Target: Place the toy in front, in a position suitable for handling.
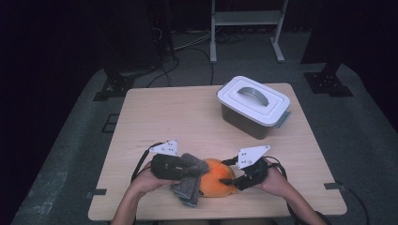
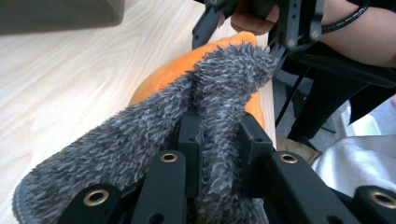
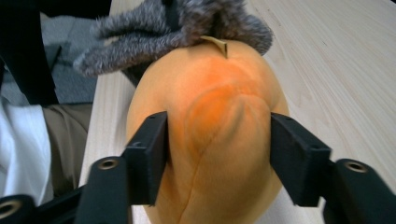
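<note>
A: The room is dark behind a pale wooden surface (image 1: 187,122), with cables trailing over grey floor (image 1: 356,140) and a white-lidded box (image 1: 254,104) standing near the far right part of the surface, well apart from the work.

B: And the work sits right at the near edge. The orange plush toy (image 1: 217,178) lies there with the grey fuzzy cloth (image 1: 190,180) draped against its left side.

A: The left hand-held gripper (image 2: 218,140) is clamped narrow on a fold of that cloth. The right hand-held gripper (image 3: 218,154) stands wide with the toy between its jaws; the left pad looks to be touching the plush, but on the right there seems to be a slight gap, so I can't swear it presses.

B: That's my worry. If the right one has no real hold, any tug on the cloth could drag the toy along, and it's close enough to the near edge to roll off toward the person's lap.

A: The cloth could also slip out, since only a pinch of pile is caught.

B: Any writing?

A: None readable. A small tan tag (image 3: 215,44) sticks up from the toy's top, blank as far as I can see.
</note>
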Tool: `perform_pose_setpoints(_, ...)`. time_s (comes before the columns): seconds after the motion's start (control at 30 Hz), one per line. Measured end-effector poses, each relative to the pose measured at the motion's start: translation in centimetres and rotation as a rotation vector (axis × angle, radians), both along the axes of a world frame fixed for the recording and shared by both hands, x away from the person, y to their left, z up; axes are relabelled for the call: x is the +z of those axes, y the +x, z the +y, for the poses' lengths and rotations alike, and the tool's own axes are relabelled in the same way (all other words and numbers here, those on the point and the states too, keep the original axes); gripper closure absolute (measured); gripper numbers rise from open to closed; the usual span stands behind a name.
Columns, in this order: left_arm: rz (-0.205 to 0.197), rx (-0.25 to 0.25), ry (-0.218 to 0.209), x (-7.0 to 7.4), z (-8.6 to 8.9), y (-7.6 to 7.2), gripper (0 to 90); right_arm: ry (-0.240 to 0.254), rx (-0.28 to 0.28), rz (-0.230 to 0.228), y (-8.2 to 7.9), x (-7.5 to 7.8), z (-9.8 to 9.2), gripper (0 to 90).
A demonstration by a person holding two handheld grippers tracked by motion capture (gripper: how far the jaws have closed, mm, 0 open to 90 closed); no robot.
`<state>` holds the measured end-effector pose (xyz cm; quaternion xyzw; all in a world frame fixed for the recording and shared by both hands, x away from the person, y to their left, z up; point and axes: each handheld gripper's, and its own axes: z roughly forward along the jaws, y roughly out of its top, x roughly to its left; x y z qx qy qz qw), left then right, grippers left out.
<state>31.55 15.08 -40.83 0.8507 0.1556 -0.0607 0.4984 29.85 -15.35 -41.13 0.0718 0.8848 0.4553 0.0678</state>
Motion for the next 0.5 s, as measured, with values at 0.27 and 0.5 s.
perform_pose_setpoints(0.27,0.023,0.006,-0.001,-0.4,0.7,0.2,74.4,0.033,-0.022,0.120,0.8,-0.6,-0.5,34.3)
perform_pose_setpoints(0.5,-0.023,0.020,0.006,1.0,0.4,-0.2,74.4,0.012,-0.047,0.069,0.5,-0.2,0.1,60.6)
